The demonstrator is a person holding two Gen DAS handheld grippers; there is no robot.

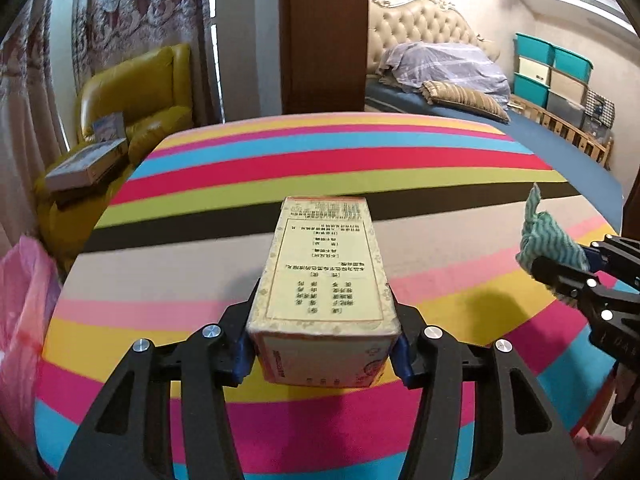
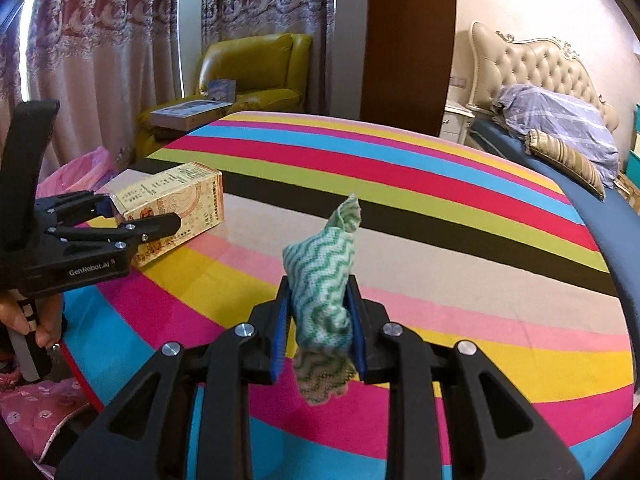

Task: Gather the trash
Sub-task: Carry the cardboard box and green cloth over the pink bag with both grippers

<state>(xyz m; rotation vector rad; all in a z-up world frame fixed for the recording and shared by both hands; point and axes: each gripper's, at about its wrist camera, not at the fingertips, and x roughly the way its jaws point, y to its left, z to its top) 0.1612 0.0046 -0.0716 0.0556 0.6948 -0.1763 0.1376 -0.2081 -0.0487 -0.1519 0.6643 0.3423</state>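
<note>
My left gripper (image 1: 324, 320) is shut on a cream cardboard box (image 1: 326, 276) with red printed text, held just above the striped table (image 1: 280, 160). In the right wrist view the left gripper (image 2: 116, 216) and the box (image 2: 176, 204) show at the left. My right gripper (image 2: 320, 312) is shut on a crumpled green-and-white zigzag cloth (image 2: 324, 276), held over the table (image 2: 440, 240). That gripper (image 1: 568, 276) and cloth (image 1: 544, 236) also show at the right of the left wrist view.
A bin lined with a pink bag (image 1: 20, 320) stands off the table's left edge, also seen in the right wrist view (image 2: 80, 172). A yellow armchair (image 1: 136, 96) with boxes stands behind. A bed (image 1: 440, 76) lies to the right.
</note>
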